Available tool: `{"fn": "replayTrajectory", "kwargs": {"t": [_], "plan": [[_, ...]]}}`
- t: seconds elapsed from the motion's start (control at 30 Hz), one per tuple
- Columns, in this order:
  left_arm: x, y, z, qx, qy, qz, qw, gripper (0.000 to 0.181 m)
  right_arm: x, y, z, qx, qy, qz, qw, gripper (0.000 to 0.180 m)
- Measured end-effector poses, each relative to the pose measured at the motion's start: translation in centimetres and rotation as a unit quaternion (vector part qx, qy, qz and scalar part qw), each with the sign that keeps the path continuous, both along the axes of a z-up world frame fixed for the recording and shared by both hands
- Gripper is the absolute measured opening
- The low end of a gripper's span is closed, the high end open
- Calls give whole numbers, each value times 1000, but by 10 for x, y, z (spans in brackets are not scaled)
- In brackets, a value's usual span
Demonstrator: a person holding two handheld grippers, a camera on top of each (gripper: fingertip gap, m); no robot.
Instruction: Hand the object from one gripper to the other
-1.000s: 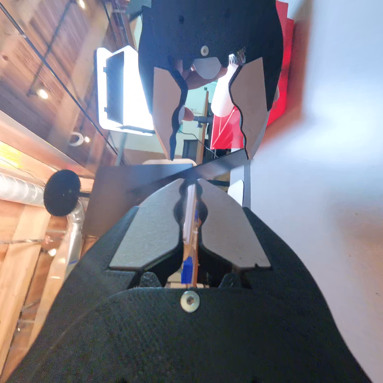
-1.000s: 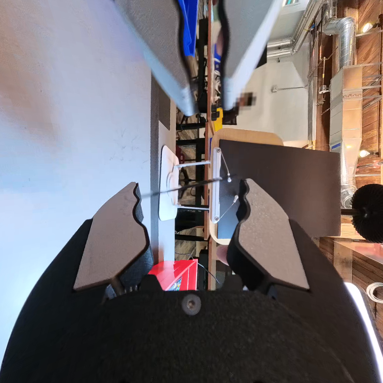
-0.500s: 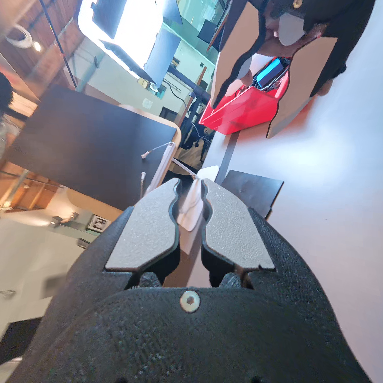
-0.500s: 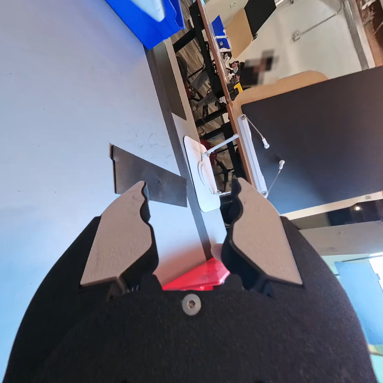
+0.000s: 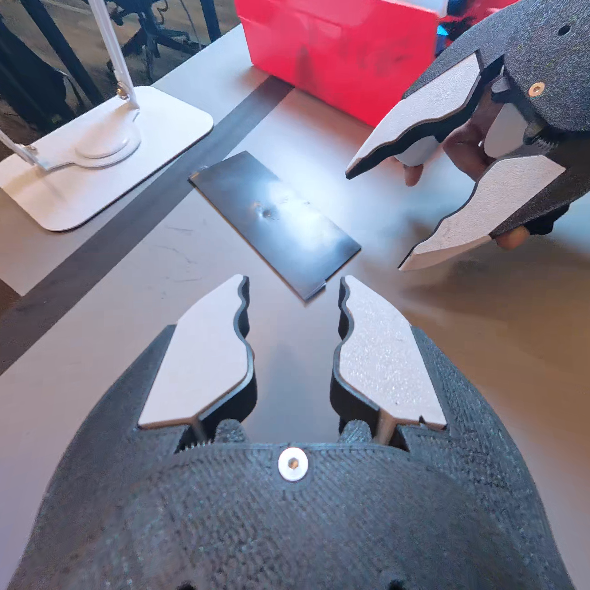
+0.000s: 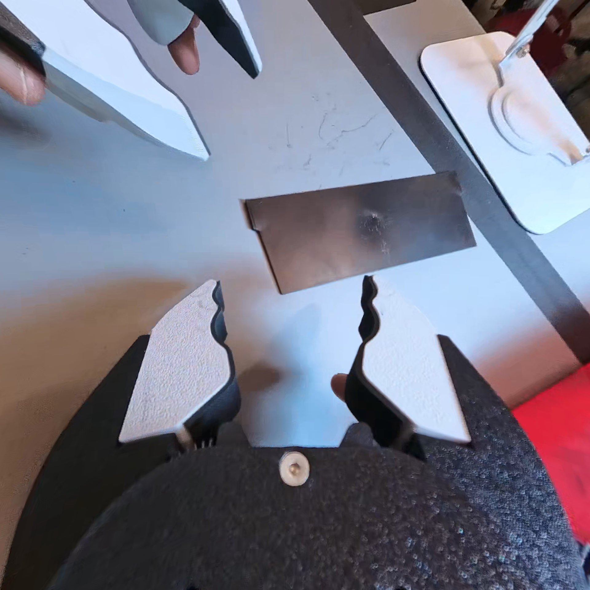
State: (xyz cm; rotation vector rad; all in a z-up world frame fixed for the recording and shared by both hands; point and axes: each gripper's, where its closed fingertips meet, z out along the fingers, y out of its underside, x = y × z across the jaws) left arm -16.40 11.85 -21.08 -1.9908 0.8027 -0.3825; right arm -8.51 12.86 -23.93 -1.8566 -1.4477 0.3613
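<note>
Metal plate (image 5: pixel 274 223) lies flat on our table (image 5: pixel 95 335), just past the spread, empty jaws of our left gripper (image 5: pixel 292 282). Our right gripper (image 5: pixel 373 220), at two o'clock, is spread and empty too. Beyond, a red bin (image 5: pixel 335 54) at twelve, a white stand base (image 5: pixel 102 153) at ten.

1 s ago the left gripper (image 5: pixel 292 281) was clamped on the thin metal plate (image 5: pixel 274 220), held up edge-on w/ the right gripper (image 5: pixel 373 220) facing it. By 0.5 s ago the plate had dropped flat on the table (image 5: pixel 479 335). Since then the left's fingers spread apart, both cams tilted down, and the plate sat mid-frame just past both grippers' tips, untouched.
</note>
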Motion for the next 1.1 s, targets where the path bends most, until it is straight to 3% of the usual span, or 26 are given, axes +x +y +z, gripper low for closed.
{"fn": "replayTrajectory", "kwargs": {"t": [0.13, 0.23, 0.37, 0.5, 0.6, 1.1], "plan": [[-12, 3, -1, 1, -4, 16, 1000, 51, -18, 12, -7, 17, -53, 28, 998, 77], [-23, 2, -2, 3, -4, 26, 1000, 50, -31, 23, -13, -40, -69, 18, 997, 85], [-32, 4, 1, 0, -21, 38, 999, 48, -32, 73, -8, -115, -70, -79, 988, 95], [-34, 4, -5, -22, -38, 39, 998, 47, -12, 113, -21, -190, -124, -174, 958, 99], [-34, 4, -8, -23, -28, 36, 999, 47, -16, 115, -31, -236, -136, -178, 946, 98], [-50, 7, 0, -26, -60, 62, 996, 40, -66, 108, -34, -218, -171, -196, 941, 103]]}}
